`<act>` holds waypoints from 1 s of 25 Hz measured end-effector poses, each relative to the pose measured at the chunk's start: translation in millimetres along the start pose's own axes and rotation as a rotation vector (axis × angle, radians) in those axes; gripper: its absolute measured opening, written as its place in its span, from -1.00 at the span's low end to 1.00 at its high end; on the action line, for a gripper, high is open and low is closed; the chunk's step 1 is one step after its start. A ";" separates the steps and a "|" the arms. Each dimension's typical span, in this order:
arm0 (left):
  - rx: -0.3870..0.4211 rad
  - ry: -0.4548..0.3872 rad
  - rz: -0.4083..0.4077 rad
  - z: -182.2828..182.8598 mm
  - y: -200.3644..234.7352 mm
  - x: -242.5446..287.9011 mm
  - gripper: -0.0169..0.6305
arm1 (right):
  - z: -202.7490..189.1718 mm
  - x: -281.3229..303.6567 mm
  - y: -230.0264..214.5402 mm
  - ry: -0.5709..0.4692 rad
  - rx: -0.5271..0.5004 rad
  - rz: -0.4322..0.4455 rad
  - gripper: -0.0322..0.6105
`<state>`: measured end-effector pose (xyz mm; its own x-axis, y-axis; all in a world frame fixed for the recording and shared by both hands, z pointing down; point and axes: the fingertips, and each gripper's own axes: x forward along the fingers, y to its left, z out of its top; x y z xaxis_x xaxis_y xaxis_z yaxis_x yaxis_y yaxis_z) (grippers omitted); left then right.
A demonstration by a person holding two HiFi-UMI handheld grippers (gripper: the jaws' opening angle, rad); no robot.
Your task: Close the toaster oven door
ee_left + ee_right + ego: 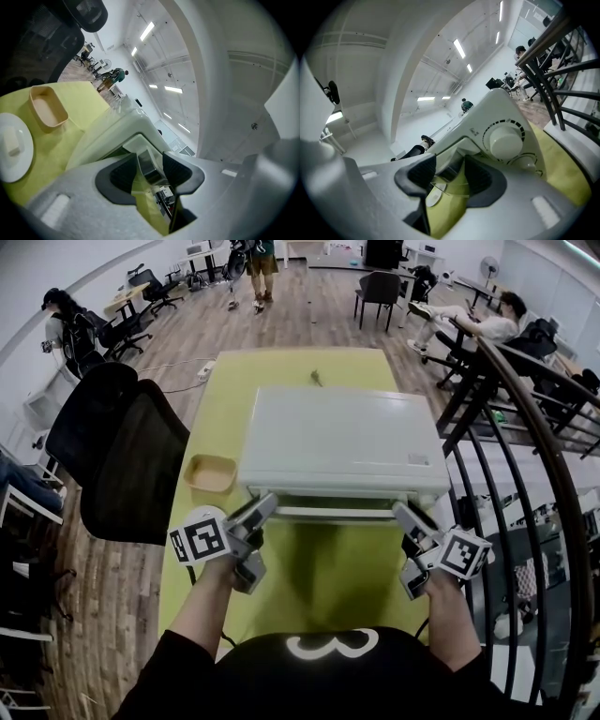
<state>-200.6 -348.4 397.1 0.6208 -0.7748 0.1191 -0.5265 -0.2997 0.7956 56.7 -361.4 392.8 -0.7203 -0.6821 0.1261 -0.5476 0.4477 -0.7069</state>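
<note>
Two black office chairs point(131, 460) stand on the wood floor at the far left, beside the yellow-green table point(319, 587). On the table's left part lies a small beige tray point(211, 473). Just nearer the person is a white plate point(21, 161) with a pale block point(14, 142) on it; from the head view the plate is half hidden behind the left gripper's marker cube point(199, 542).

The left gripper point(258, 510) reaches to the front left corner of the white toaster oven point(337, 442), which sits in the middle of the table. Its jaws stand fairly wide apart, and the left end of the oven door point(342, 513) lies between the pads. The pads are close on either side of it and do not clamp it.

The door stands upright or nearly so, with its white handle bar just below the oven's top front edge. Whether it is fully shut cannot be told. The glass below the handle shows the table's yellow-green.

The right gripper point(405, 517) mirrors the left at the front right corner: its jaws are also well parted around the door's right end, and no grip shows. Just right of those jaws is the oven's control panel with a round white knob point(504, 140). Beyond the table's right edge runs a dark curved railing point(525, 427).
</note>
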 end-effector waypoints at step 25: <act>0.147 -0.069 -0.037 12.4 -19.8 -21.4 -0.17 | 17.8 -17.0 23.1 -0.063 -0.300 -0.060 -0.19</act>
<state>-210.7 -332.8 371.5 0.6027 -0.7966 0.0467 -0.5868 -0.4027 0.7025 63.9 -349.8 361.9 -0.6598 -0.7432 0.1112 -0.6967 0.5494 -0.4612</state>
